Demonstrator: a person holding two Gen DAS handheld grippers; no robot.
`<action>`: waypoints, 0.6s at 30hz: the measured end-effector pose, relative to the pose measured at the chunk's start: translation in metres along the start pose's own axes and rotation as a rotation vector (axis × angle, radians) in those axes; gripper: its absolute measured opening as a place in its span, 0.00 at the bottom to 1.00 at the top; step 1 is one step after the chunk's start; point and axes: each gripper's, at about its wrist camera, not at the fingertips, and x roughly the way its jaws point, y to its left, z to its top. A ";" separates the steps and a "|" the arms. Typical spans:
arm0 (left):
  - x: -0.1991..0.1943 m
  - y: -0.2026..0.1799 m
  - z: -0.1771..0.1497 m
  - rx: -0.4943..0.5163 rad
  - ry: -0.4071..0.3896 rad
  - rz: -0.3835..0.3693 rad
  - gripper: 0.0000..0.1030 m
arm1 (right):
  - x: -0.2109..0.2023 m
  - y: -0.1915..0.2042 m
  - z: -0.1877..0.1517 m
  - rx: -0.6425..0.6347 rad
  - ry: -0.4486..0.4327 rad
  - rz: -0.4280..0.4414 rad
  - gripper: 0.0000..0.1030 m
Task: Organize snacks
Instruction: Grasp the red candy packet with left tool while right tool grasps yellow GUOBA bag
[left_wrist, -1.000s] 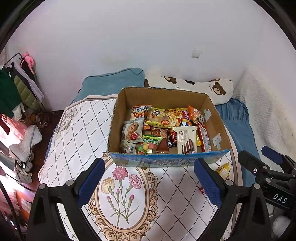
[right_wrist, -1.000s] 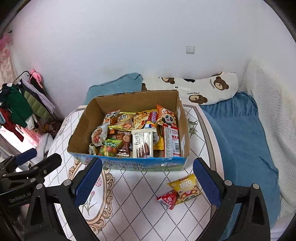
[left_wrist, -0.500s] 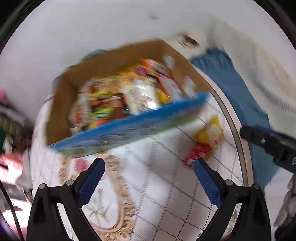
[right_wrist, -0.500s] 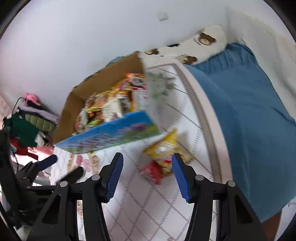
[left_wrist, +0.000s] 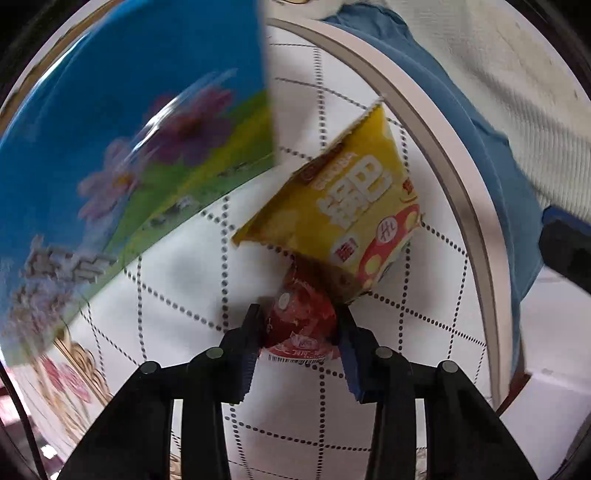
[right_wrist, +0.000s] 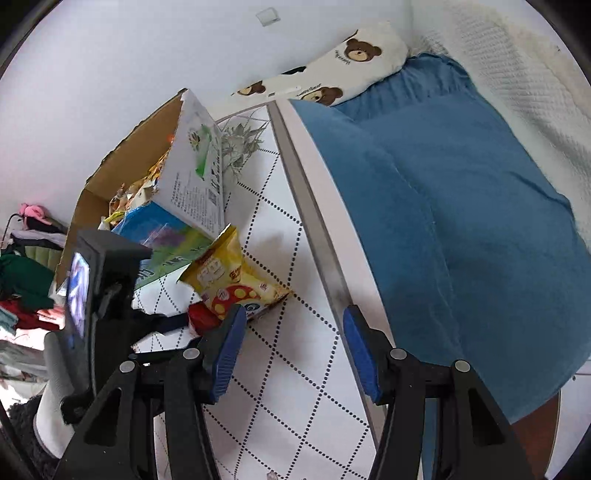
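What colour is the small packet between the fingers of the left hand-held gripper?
Red, with a white strip at its lower edge. The small packet shows best in the left wrist view.

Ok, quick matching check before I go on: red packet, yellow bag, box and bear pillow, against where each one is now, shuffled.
Things:
1. red packet
2. yellow bag
3. box
4. bear pillow

Places:
A. against the wall, behind the blue blanket
B. between the fingers of the left gripper
C. holding many snacks
D. on the tablecloth, beside the box's corner

Pairs: 1-B, 2-D, 3-C, 4-A.

The left gripper's jaws are closing, with the red packet between them.
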 end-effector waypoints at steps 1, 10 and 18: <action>-0.001 0.003 -0.004 -0.018 -0.005 -0.001 0.35 | 0.003 0.004 0.001 -0.024 0.004 0.004 0.60; -0.020 0.068 -0.052 -0.258 0.024 -0.057 0.35 | 0.057 0.079 0.018 -0.328 0.074 -0.024 0.71; -0.024 0.116 -0.102 -0.400 0.054 -0.064 0.35 | 0.112 0.107 0.019 -0.333 0.219 -0.048 0.55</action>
